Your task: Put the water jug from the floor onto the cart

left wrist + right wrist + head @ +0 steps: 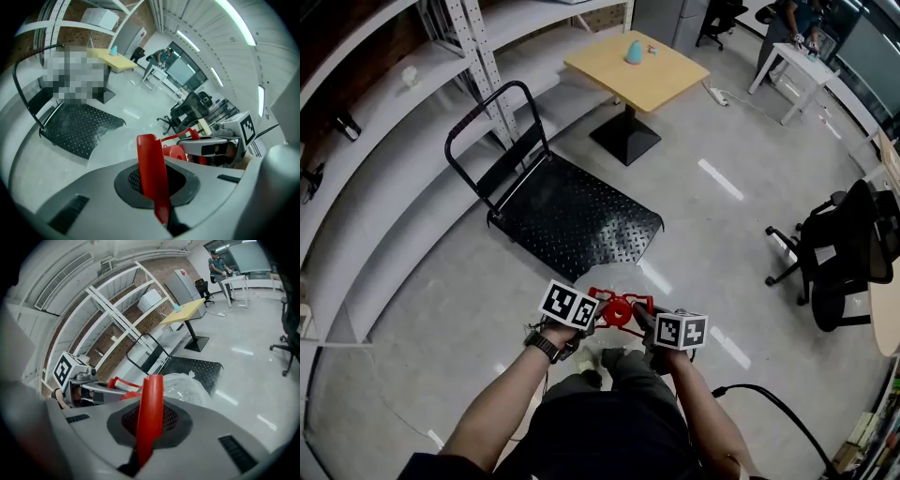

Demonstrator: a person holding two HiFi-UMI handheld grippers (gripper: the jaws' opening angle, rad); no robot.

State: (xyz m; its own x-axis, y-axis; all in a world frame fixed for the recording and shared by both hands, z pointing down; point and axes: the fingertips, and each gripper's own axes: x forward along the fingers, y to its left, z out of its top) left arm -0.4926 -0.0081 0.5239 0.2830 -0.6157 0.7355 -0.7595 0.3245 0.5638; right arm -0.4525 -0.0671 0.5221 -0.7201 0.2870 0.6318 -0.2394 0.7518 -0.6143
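1. Left gripper and right gripper: each is clamped tight on the red handle of the water jug. The jug hangs between them, apparently carried.
2. Jug: clear, glossy, rounded plastic.
3. Cart: empty, straight ahead, off the near edge of the desk. Black checker-plate deck, its long axis running away to the tubular push bar. Neither gripper is nearer.

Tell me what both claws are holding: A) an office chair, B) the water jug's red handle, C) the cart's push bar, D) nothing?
B: the left claw and right claw are each shut on the red handle of the water jug, short of the cart.
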